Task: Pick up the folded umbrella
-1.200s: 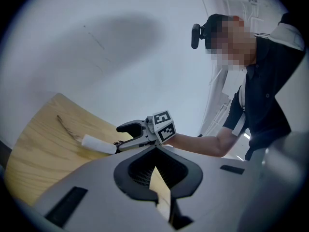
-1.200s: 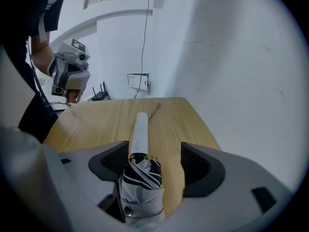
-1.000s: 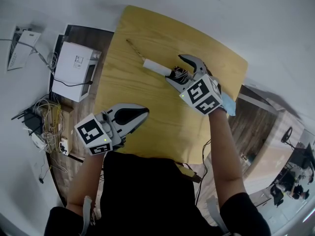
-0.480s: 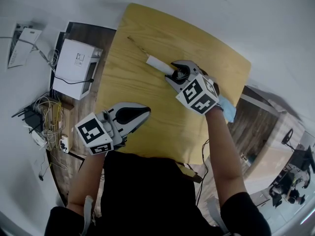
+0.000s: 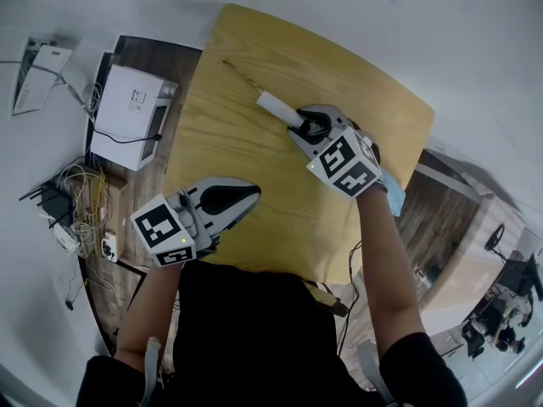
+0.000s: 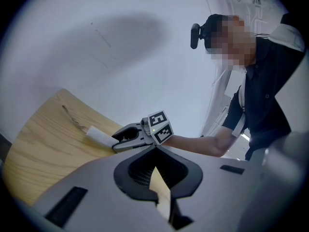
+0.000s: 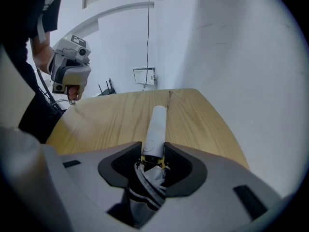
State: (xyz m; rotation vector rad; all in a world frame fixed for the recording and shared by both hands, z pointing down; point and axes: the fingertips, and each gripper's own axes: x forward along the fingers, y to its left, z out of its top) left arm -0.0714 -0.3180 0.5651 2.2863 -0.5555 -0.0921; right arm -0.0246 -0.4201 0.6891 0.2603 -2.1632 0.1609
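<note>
The folded umbrella lies on the round wooden table point(image 5: 246, 168). Its white handle point(image 5: 277, 108) points up-left and a thin strap trails beyond it. The dark canopy end is hidden under my right gripper point(image 5: 310, 122). In the right gripper view the jaws have just been closing and now press both sides of the umbrella point(image 7: 155, 124) where the handle meets the folded fabric. The left gripper view shows that right gripper point(image 6: 121, 139) from the side with the handle point(image 6: 99, 136) sticking out. My left gripper point(image 5: 251, 195) hovers at the table's near left edge, shut and empty.
On the wooden floor left of the table are a white box-shaped device point(image 5: 127, 115) and a tangle of cables point(image 5: 81, 202) with a power strip. A white wall runs behind the table. The person holding the grippers point(image 6: 260, 95) shows in the left gripper view.
The right gripper's jaws, wide open a second ago, have come down over the umbrella and closed on it. The left gripper has stayed where it was.
</note>
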